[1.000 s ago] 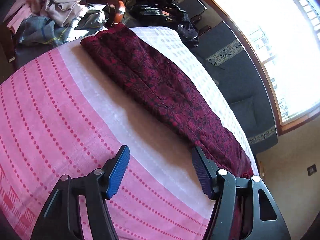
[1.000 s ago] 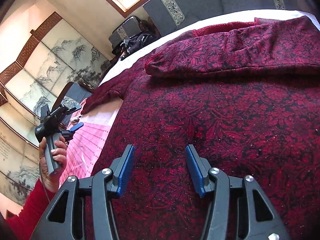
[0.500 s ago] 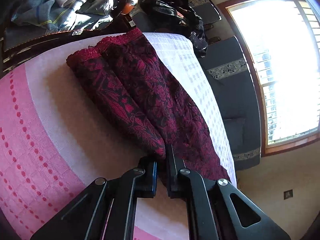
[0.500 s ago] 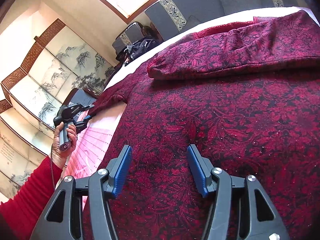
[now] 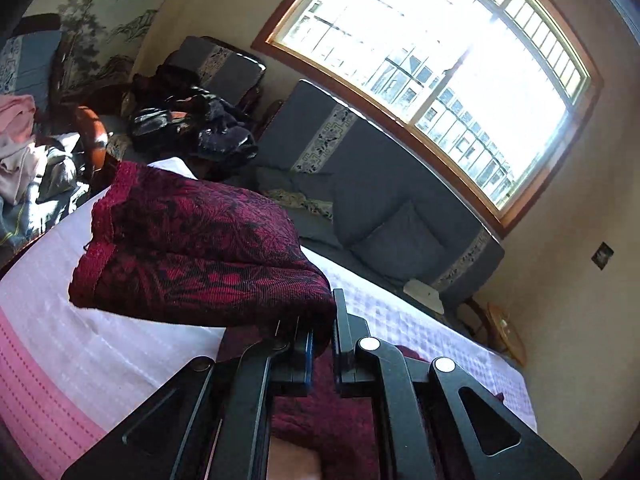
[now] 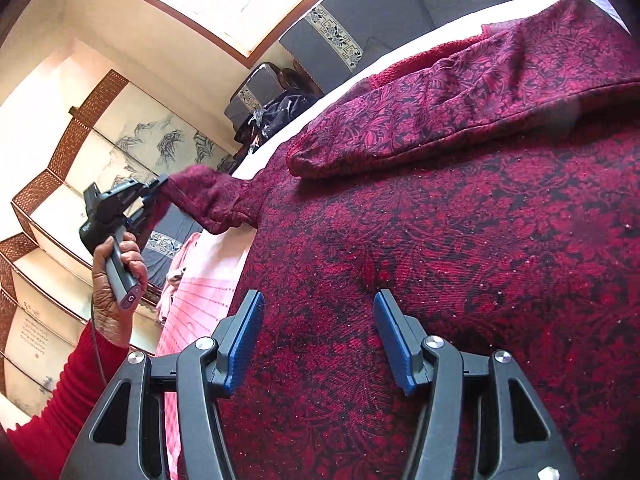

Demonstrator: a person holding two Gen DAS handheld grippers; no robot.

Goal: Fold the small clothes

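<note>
Garment: a dark red patterned top is lying spread over the bed, its body running away from the right claw toward the window side.
Sleeve: the left sleeve is hanging lifted off the bed, its long axis stretching from the left claw out to the cuff.
Left claw: the left claw is pinching the sleeve, jaws nearly together.
Right claw: the right claw is hovering wide apart over the body, gripping nothing.
Key relation: the body is lying to the right of the raised sleeve, so the left claw looks nearer for carrying it across.
</note>
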